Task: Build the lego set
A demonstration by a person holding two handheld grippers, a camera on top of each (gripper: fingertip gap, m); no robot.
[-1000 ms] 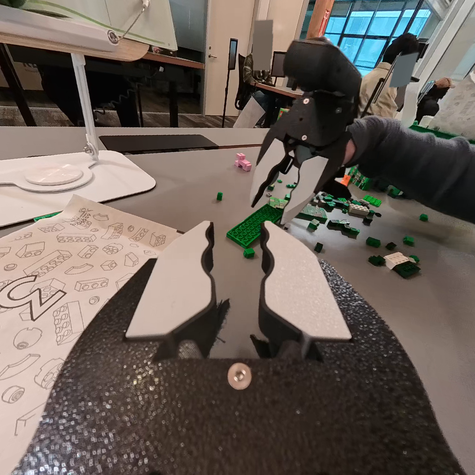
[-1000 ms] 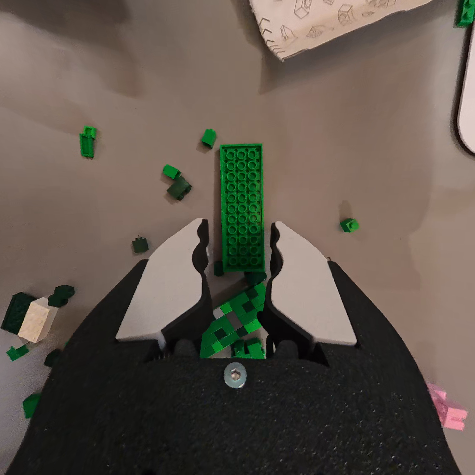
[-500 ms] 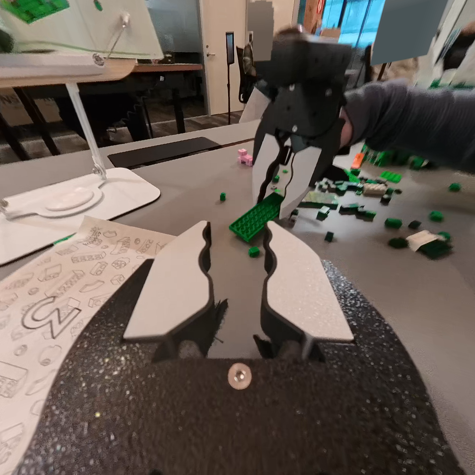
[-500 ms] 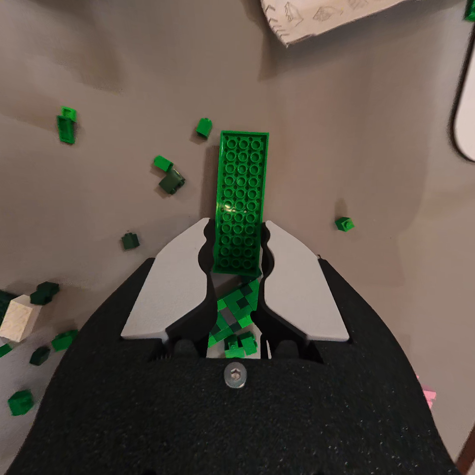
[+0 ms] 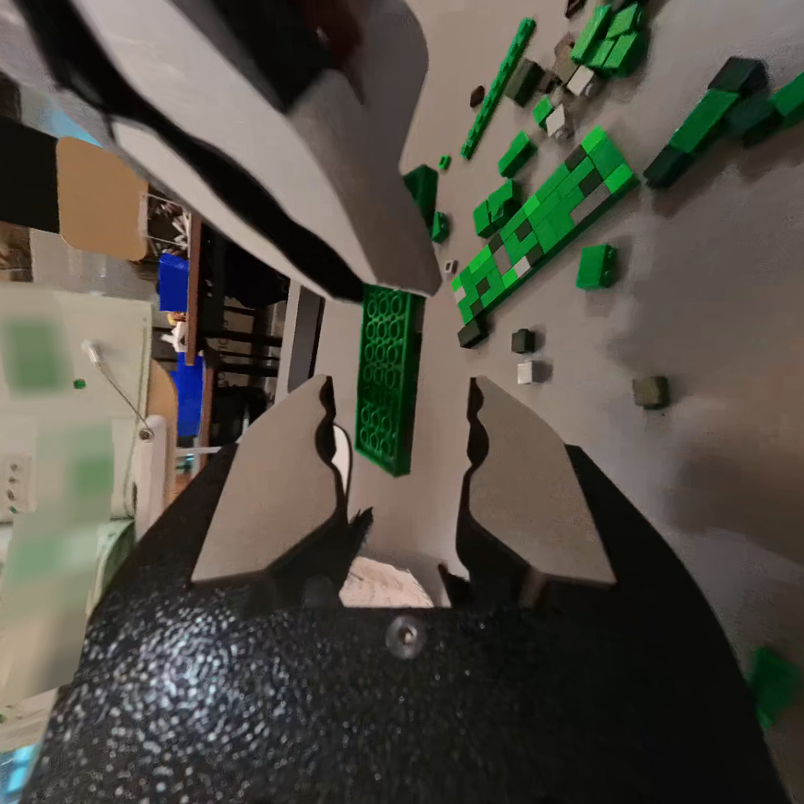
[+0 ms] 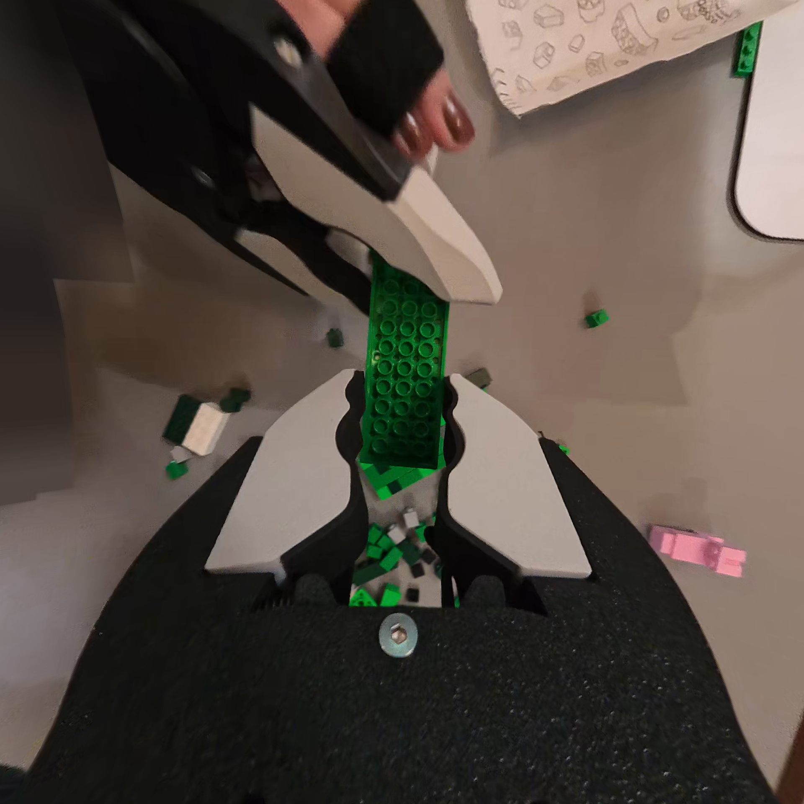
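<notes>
Long green plate (image 6: 407, 374) is held off the worktop (image 6: 609, 391), long axis running straight out from the right gripper (image 6: 402, 383), whose fingers clamp its near end. Far end sits btwn the left gripper's (image 5: 402, 387) fingers, which are spread apart, not touching it. Loose bricks (image 5: 539, 226) lie on the worktop beyond.

Grey table top (image 6: 609, 391), matte, bare in patches. White rounded-corner base (image 6: 774, 152) at right edge of right wrist view. Printed paper sheet (image 6: 609, 48), line drawings, top of same view, beside the base. Blue bins (image 5: 187, 391), possibly crates, in blurred background of left wrist view.
</notes>
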